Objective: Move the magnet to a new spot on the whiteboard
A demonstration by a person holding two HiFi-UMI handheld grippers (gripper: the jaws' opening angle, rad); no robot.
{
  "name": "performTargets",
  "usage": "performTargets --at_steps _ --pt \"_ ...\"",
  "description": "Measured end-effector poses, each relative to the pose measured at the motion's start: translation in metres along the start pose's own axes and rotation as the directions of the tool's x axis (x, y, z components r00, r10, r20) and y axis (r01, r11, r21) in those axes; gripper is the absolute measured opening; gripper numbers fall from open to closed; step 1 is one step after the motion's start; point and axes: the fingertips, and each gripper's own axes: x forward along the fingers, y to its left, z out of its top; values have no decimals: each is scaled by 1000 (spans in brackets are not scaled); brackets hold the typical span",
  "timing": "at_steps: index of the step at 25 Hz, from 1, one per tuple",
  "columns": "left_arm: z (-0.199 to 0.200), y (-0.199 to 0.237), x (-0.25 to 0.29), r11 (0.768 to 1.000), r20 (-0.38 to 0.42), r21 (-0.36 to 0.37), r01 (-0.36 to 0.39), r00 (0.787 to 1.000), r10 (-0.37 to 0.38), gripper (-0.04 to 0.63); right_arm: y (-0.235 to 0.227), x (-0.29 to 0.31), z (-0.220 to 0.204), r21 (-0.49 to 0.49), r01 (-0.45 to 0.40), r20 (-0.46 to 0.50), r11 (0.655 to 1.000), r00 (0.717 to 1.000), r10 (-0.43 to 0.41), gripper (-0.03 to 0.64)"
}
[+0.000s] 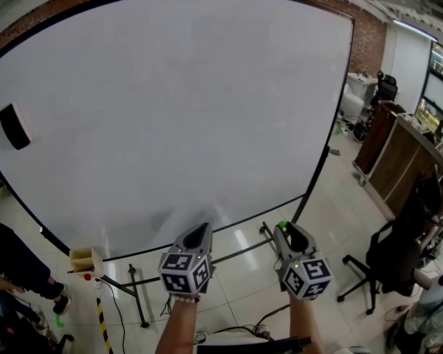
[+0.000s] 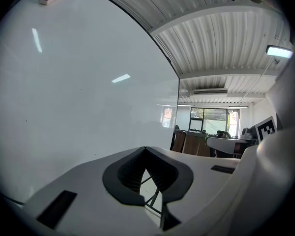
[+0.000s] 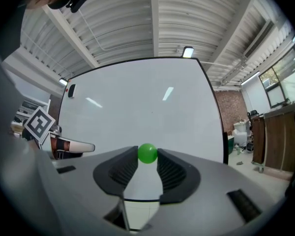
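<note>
A small round green magnet (image 3: 147, 153) sits pinched between the tips of my right gripper (image 3: 147, 154); in the head view the magnet (image 1: 282, 225) shows as a green dot at the tip of that gripper (image 1: 283, 227), held off the board below its lower right edge. The large whiteboard (image 1: 170, 102) fills the head view ahead of both grippers. My left gripper (image 1: 201, 229) hangs beside the right one, its jaw tips (image 2: 145, 149) touching with nothing between them. The whiteboard (image 3: 137, 112) stands at a distance in the right gripper view.
A black eraser (image 1: 15, 126) sticks to the board's left edge. The board's stand legs (image 1: 136, 293) and a small tray (image 1: 85, 260) are below left. A person's legs (image 1: 15, 271) are at the far left. Office chairs (image 1: 387, 260) and a wooden counter (image 1: 399, 153) stand to the right.
</note>
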Motion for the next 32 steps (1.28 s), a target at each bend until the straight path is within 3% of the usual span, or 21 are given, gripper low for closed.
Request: performTargets --at_steps 5,12,20,32 --pt "6 9 -2 1000 9 -3 -25 1000 25 -6 -4 25 29 -65 -14 37 998 999 16 129" --pt "17 26 -5 997 24 -9 -74 997 74 -6 6 66 108 -185 -56 138 981 987 82 129" --pt "23 48 -18 991 46 -29 -130 990 131 -6 29 115 177 -289 -94 191 953 969 154 130" --pt "22 77 -31 978 55 -57 -199 978 202 -6 57 176 205 -408 -94 177 908 968 179 130"
